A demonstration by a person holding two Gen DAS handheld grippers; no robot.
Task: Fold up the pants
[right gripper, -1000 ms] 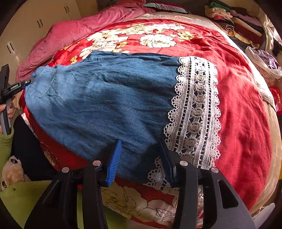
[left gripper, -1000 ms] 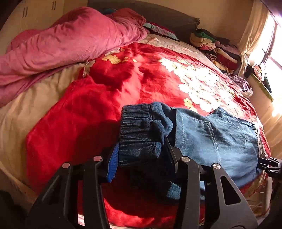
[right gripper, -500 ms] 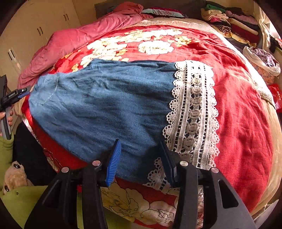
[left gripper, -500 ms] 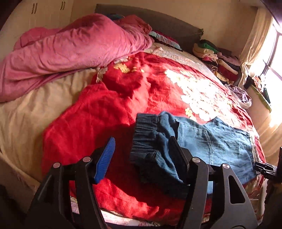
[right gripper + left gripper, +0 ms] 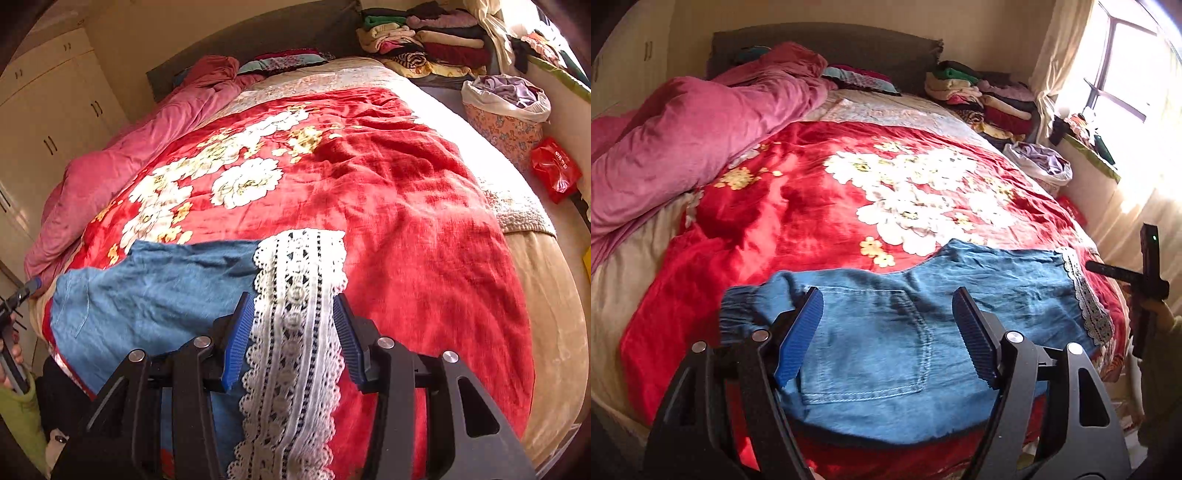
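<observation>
Blue denim pants (image 5: 923,317) with a white lace hem (image 5: 295,295) lie flat along the near edge of the bed on a red floral blanket (image 5: 798,206). My left gripper (image 5: 886,332) is open and empty above the back pocket near the elastic waistband (image 5: 738,310). My right gripper (image 5: 293,339) is open, its blue pads either side of the lace hem, holding nothing. The denim also shows in the right wrist view (image 5: 155,295).
A crumpled pink duvet (image 5: 683,147) lies at the bed's left. Folded clothes (image 5: 979,96) are stacked at the headboard corner. A lined basket (image 5: 506,110) and a red bag (image 5: 554,170) stand beside the bed. Wardrobes (image 5: 48,122) stand on the left.
My left gripper let go of the waistband, opened wide and pulled back over the pocket. My right gripper moved right from the denim to the lace hem. The pants now lie flatter.
</observation>
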